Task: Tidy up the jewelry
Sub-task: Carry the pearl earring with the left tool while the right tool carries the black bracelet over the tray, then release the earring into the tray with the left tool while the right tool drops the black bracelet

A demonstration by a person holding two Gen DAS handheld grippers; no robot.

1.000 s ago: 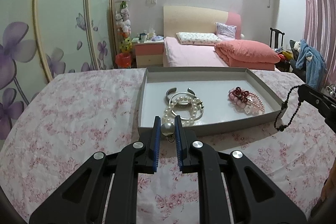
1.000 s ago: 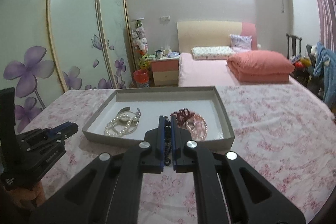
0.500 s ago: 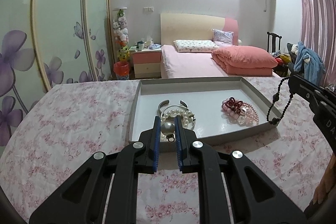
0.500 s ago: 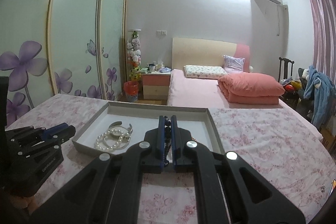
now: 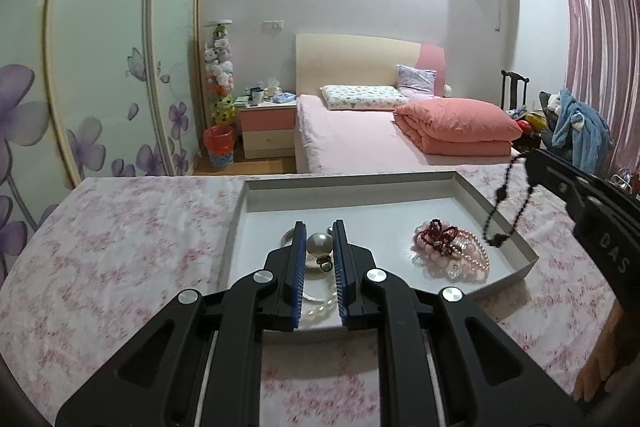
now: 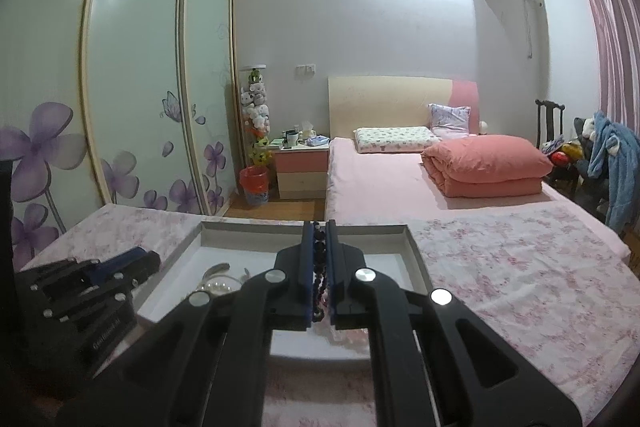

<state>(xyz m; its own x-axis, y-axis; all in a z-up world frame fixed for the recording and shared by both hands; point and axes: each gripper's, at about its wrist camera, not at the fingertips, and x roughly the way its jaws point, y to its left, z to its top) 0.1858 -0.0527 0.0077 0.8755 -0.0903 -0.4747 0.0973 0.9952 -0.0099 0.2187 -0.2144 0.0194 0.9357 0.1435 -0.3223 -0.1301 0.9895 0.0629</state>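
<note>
A: Start at the jaws. What does the left gripper [image 5: 319, 241] have?

B: It is clamped on a big pearl [image 5: 319, 243], seated between the blue pads, with a small metal ring hanging just under it. The rest of the pearl strand [image 5: 320, 307] trails down below the jaws toward the near end of the tray [image 5: 516, 247].

A: And the right gripper [image 6: 319, 241]?

B: Closed on a dark bead string [image 6: 319, 267], pinched edge-on between its pads. From the left camera the string [image 5: 502, 207] dangles as a loop just above the tray's right wall.

A: What else is in the tray?

B: A pink and red bead pile [image 5: 450, 247] lies in its right half, and part of a silver bangle [image 5: 289, 235] shows behind the left jaw. The tray sits on a flowered cloth [image 5: 120, 247].

A: What could go wrong?

B: I'd say the pearl is the weak point: round and smooth, held at only two small contacts, so a tug from the hanging strand could roll it out. The dark loop could also catch the tray wall or drop into the pink pile and tangle, if lowered without clearing them. Whether the strand's tail is snagged on the bangle, I cannot tell.
</note>
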